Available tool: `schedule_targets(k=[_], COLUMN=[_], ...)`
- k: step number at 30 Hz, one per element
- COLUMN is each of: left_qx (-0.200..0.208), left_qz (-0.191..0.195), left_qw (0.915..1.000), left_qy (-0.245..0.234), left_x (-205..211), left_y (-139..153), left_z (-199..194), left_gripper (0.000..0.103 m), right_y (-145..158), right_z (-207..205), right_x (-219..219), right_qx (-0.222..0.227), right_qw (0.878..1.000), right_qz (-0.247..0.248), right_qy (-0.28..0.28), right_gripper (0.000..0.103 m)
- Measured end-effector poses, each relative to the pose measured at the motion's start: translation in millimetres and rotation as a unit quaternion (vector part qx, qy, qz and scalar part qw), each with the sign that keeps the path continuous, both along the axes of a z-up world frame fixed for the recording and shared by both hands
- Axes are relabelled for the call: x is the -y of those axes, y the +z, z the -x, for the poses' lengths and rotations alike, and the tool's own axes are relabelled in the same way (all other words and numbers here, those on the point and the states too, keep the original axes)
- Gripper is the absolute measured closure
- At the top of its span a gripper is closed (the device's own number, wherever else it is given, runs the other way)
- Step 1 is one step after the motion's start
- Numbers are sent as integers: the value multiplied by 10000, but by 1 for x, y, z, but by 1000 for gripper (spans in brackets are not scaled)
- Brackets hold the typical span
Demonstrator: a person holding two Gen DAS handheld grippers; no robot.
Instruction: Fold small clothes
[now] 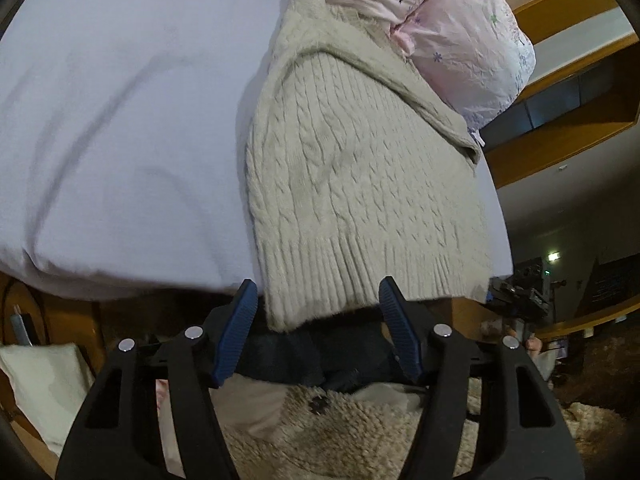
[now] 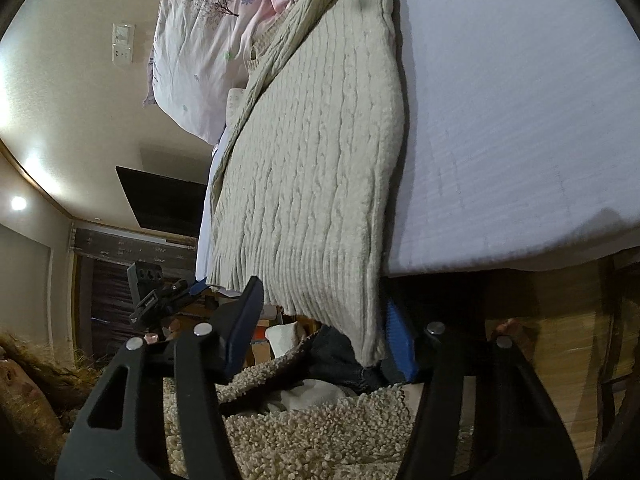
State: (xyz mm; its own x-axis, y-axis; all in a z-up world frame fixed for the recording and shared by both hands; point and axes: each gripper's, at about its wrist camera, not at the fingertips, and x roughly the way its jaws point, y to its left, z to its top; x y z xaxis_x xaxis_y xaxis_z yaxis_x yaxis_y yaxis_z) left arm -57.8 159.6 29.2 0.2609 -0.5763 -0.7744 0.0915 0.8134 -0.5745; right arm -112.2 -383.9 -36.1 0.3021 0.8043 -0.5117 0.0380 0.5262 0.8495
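A cream cable-knit sweater (image 1: 352,184) lies folded lengthwise on the white bed sheet (image 1: 120,140), its ribbed hem hanging over the near edge. My left gripper (image 1: 316,316) is open, its blue pads either side of the hem's left corner without touching. In the right wrist view the same sweater (image 2: 316,168) hangs over the sheet edge (image 2: 520,120). My right gripper (image 2: 324,328) is open, and the hem's right corner hangs between its pads. The left gripper also shows in the right wrist view (image 2: 168,296), at the far side of the hem.
A pink floral duvet (image 1: 460,28) is bunched at the sweater's far end, also in the right wrist view (image 2: 200,48). A shaggy beige fleece (image 2: 312,432) and dark cloth (image 1: 320,360) lie below the grippers. Wooden bed frame (image 1: 560,152) and a dark screen (image 2: 164,204) flank the bed.
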Motion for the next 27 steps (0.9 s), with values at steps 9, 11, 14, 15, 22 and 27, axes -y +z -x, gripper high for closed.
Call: schedule_targets(k=[9, 11, 14, 15, 22, 27], left_qx=[-546, -593, -651, -670, -738, -696], left_qz=[291, 379, 546, 584, 932, 1067], left_qw=[9979, 9973, 9961, 9957, 9923, 9912], left_qy=[205, 215, 241, 269, 349, 347], left_x=[-6, -6, -6, -7, -10, -7], left_y=[-14, -17, -19, -20, -24, -22], left_z=[0, -2, -2, -2, -4, -6], left_gripper=[39, 41, 46, 48, 60, 86], right_y=[-10, -13, -16, -18, -22, -5], right_z=[-3, -2, -2, -3, 0, 3], right_x=[-4, -4, -3, -2, 0, -1], right_qx=[-146, -166, -195, -219, -271, 155], right_qw=[9998, 9997, 9995, 9993, 9990, 9991], right_qz=[-166, -174, -263, -289, -345, -394], right_qy=[22, -6, -51, -70, -61, 10], right_gripper=[45, 45, 48, 50, 76, 95])
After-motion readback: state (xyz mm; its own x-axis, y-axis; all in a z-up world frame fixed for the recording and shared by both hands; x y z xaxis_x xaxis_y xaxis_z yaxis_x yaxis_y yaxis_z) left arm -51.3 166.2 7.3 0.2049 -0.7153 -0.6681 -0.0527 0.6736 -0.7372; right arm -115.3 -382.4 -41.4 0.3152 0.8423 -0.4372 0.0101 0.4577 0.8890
